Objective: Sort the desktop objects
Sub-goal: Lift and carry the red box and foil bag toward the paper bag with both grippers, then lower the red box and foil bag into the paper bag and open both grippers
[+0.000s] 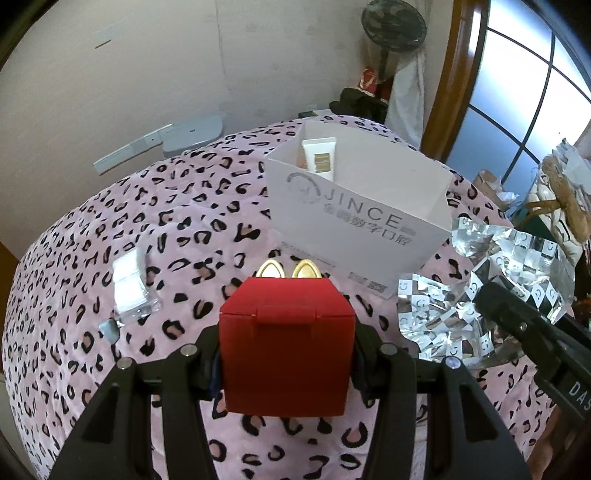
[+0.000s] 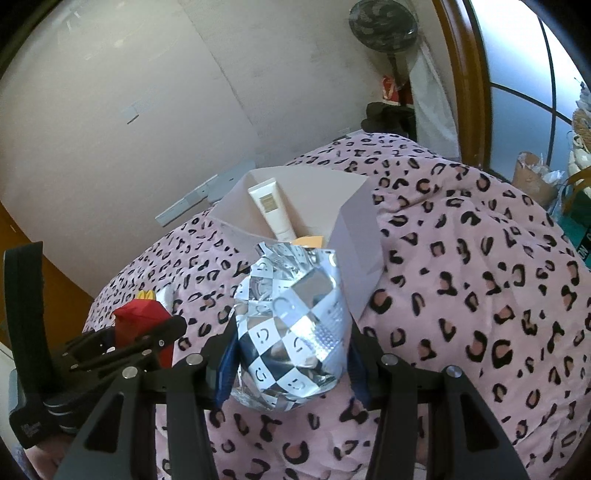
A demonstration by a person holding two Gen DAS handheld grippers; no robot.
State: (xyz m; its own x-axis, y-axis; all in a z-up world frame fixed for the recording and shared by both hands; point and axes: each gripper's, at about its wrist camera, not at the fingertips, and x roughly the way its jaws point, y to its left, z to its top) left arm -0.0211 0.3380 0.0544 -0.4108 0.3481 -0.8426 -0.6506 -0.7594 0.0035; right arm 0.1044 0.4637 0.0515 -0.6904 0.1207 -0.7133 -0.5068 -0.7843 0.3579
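My left gripper (image 1: 286,354) is shut on a red box (image 1: 286,343) with gold ear shapes on top, held above the pink leopard-print cover (image 1: 110,229). My right gripper (image 2: 288,354) is shut on a crumpled silver checkered foil bag (image 2: 291,332). Ahead stands an open white JINCE box (image 1: 354,225) with a white tube (image 1: 319,158) inside. From the right wrist the same white box (image 2: 354,236) sits just behind the foil bag, with the tube (image 2: 273,210) leaning in it. The left gripper (image 2: 142,341) with the red box (image 2: 138,317) shows at the left. The foil bag (image 1: 480,291) shows at the right of the left wrist view.
A small clear plastic packet (image 1: 129,291) lies on the cover to the left. A wall with a white unit (image 1: 159,144) is behind. A standing fan (image 1: 391,26), a window (image 1: 524,96) and cluttered bags (image 1: 565,199) are at the back right.
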